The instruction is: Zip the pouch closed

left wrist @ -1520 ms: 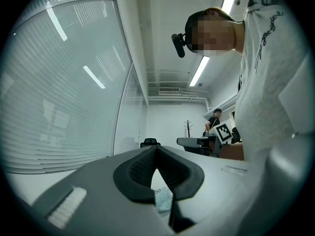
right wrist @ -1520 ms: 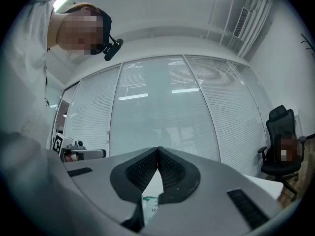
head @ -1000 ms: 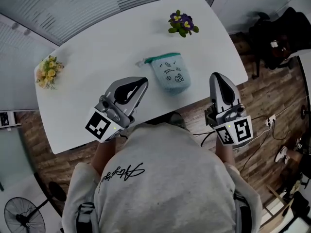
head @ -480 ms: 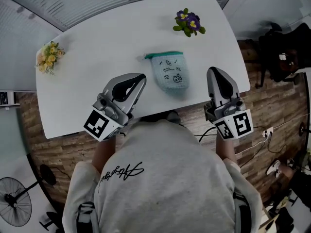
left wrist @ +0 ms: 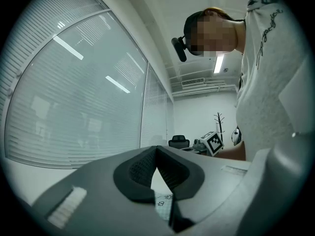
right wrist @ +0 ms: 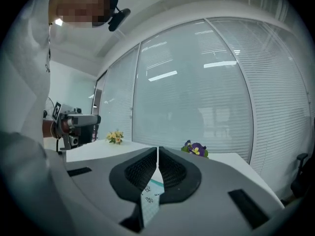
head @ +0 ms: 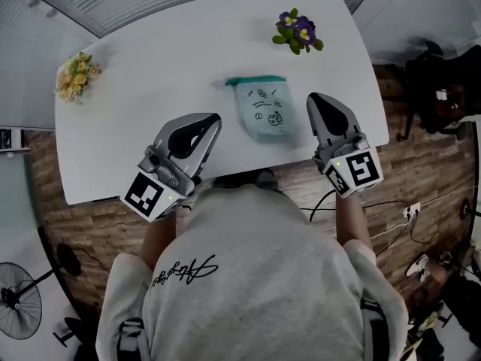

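Plainly, little here can be read:

- The pouch [head: 263,111] carries small dark doodle-like prints and perhaps a line of lettering, too small to read.
- The person's grey sweatshirt [head: 255,277] has a dark script scrawl on the back, which I cannot make out. Each gripper's cube shows a square black-and-white marker.
- The pouch is pale blue-green and soft-looking, with a darker teal band along its far edge and a small tab poking out at that band's left end. Whether the zip is open or closed cannot be told.
- It lies flat on the white table [head: 150,66], near the edge closest to the person.
- The left gripper [head: 213,120] hovers just to the pouch's left, apart from it. Its pads [left wrist: 140,168] are pressed together at the tip with nothing between them, and the pouch [left wrist: 165,203] shows only below them.
- The right gripper [head: 314,100] sits just to the pouch's right, close by but not touching. Its jaws have just been opening by a hair, so the pads [right wrist: 142,168] stand all but together with a thin slit and nothing in it. The pouch [right wrist: 151,193] shows beneath them.
- Purple flowers [head: 298,32] stand beyond the pouch to its right, and yellow flowers [head: 75,74] stand well off to its left.
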### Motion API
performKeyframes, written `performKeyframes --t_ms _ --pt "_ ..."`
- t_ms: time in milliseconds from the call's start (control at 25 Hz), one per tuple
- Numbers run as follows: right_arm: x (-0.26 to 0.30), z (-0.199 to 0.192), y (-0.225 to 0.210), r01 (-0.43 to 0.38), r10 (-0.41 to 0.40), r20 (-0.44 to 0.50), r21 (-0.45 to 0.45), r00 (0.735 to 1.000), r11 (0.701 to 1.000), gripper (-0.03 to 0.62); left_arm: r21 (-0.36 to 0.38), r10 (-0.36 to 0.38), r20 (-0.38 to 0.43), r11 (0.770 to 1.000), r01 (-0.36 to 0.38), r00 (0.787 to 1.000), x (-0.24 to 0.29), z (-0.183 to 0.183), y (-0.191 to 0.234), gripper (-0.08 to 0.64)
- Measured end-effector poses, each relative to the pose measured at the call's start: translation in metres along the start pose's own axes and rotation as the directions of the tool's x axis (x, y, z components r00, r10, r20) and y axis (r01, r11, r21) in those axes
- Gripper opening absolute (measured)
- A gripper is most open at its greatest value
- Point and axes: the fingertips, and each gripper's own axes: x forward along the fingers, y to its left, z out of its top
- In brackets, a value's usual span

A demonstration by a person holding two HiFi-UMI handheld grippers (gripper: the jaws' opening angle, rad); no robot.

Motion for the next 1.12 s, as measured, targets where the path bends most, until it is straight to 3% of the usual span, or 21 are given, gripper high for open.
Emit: performKeyframes --t_ms 240,400,1120 --pt "0.020 -0.033 -0.002 -0.055 0.051 -0.130 -0.022 0.990 0.998 0.072 0.004 0.021 -0.003 1.000 -0.021 1.000 -0.006 0.002 0.003 -0.002" --pt "0.032 -0.051 -0.001 -0.079 0.068 -0.191 -0.050 0.979 0.996 0.075 0.014 0.026 0.000 1.000 -0.026 1.000 -0.007 0.006 0.005 -0.002" --pt "0.081 -0.118 -0.014 -0.132 0.099 -0.440 -0.045 0.892 0.990 0.160 0.010 0.027 -0.007 1.000 -0.027 1.000 -0.009 0.006 0.010 -0.002"
